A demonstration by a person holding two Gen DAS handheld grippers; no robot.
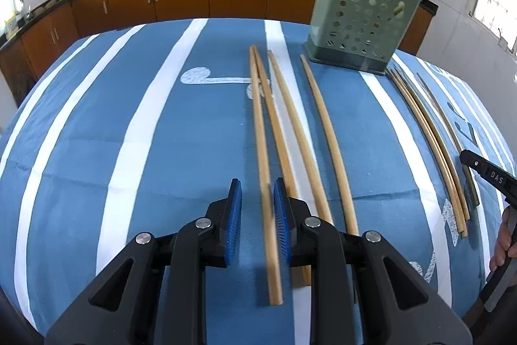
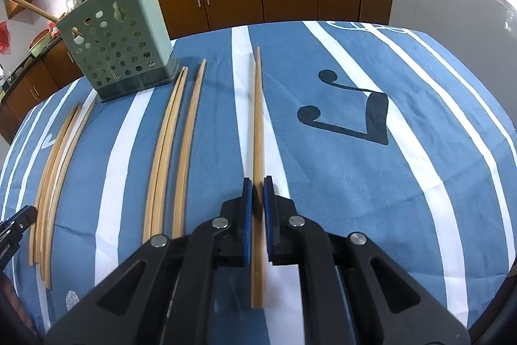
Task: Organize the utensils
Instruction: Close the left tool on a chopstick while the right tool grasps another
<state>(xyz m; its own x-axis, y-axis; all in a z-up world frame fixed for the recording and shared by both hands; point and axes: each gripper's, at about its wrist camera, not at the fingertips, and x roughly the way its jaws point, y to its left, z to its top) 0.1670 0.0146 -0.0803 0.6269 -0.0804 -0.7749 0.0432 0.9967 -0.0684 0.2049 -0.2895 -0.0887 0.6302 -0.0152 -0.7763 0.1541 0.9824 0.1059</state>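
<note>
Pinching one chopstick [image 2: 257, 131] near its thick end, the right gripper [image 2: 257, 183] readies it for the green holder [image 2: 118, 37], while the left gripper [image 1: 257, 186] straddles another chopstick [image 1: 263, 151], spread, unclamped.

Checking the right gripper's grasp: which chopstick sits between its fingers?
The lone chopstick on the white stripe, apart from the others lying nearer the green holder, between the right gripper fingers.
</note>
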